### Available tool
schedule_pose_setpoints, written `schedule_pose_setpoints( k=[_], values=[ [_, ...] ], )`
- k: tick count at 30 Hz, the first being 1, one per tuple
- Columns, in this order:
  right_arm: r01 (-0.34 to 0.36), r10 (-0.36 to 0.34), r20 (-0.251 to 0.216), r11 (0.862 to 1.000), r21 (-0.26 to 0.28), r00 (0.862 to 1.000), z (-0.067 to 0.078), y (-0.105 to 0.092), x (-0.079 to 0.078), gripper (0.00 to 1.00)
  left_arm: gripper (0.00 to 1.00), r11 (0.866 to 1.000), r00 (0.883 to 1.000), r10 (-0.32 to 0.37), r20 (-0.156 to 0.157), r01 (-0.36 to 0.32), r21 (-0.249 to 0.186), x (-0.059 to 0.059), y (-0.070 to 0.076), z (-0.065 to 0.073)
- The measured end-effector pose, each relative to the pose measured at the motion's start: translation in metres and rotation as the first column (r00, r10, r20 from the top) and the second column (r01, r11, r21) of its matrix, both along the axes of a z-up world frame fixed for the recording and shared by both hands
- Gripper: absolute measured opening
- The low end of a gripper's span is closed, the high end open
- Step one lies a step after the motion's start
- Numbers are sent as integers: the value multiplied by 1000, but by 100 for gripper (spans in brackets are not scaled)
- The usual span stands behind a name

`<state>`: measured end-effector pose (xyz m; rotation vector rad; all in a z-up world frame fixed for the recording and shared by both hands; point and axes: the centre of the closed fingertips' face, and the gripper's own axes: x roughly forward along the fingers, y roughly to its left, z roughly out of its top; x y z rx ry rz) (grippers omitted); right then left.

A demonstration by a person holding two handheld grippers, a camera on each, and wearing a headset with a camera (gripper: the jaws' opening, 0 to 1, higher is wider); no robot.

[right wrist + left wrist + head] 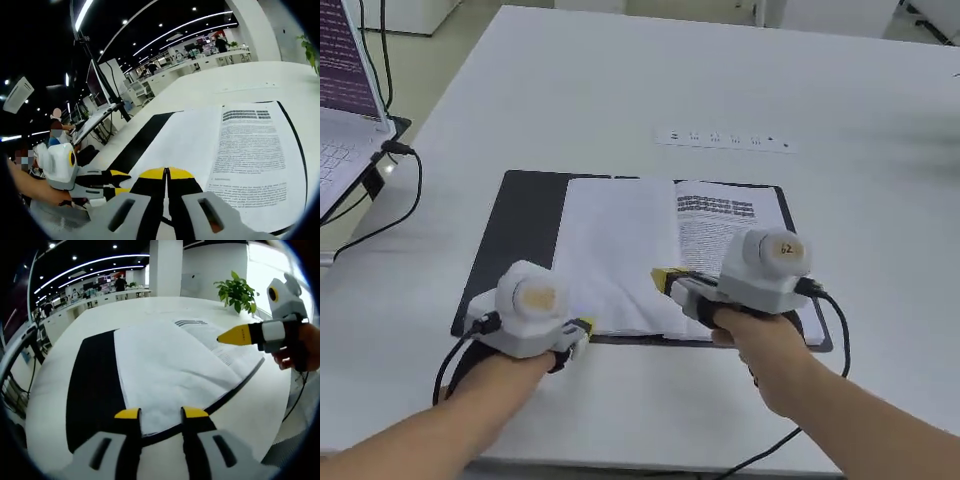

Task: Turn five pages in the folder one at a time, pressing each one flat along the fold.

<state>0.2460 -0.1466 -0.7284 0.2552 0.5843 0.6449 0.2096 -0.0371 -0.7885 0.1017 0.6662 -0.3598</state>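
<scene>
The head view gives us a laptop (340, 100), the left gripper view a plant (239, 294). The folder (525, 235) lies open on the worktop (620, 90); left tongs (160, 413) open at its near edge, right tongs (167, 173) closed over the blank page (610, 240).

Surface: a white table (620, 90) with a plain, matte top.
Near front edge: a folder (525, 225) with a black cover is laid open and flat, its white pages facing up.
Left edge: an open laptop (340, 110) is placed, cut off by the frame.
Beside laptop: a black cable (405, 205) is looped over the tabletop, apart from the folder.
Beyond folder: a flat white strip (725, 139) with small dark marks is laid, apart from the folder's far edge.
</scene>
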Motion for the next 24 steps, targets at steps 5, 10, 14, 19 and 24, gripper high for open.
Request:
schedule_pose_setpoints(
  k=[5, 10, 14, 19, 24],
  values=[
    [-22, 25, 72, 999, -40, 997, -4, -6, 17, 0, 29, 1000, 998, -1, 62, 3, -19, -2, 0, 0],
    [-67, 80, 114, 991, -117, 990, -17, -8, 34, 0, 29, 999, 996, -6, 94, 10, -40, -2, 0, 1],
    [-90, 106, 109, 986, -143, 988, -28, -7, 47, 0, 29, 999, 995, 3, 101, 2, -48, -2, 0, 1],
    [-106, 130, 128, 978, -182, 983, -36, -8, 63, 0, 29, 998, 994, 16, 108, -10, -58, -1, 1, 0],
    [-87, 110, 113, 978, -188, 988, -44, -12, 76, 0, 29, 998, 993, 23, 114, -16, -64, 0, 1, -1]
  ],
)
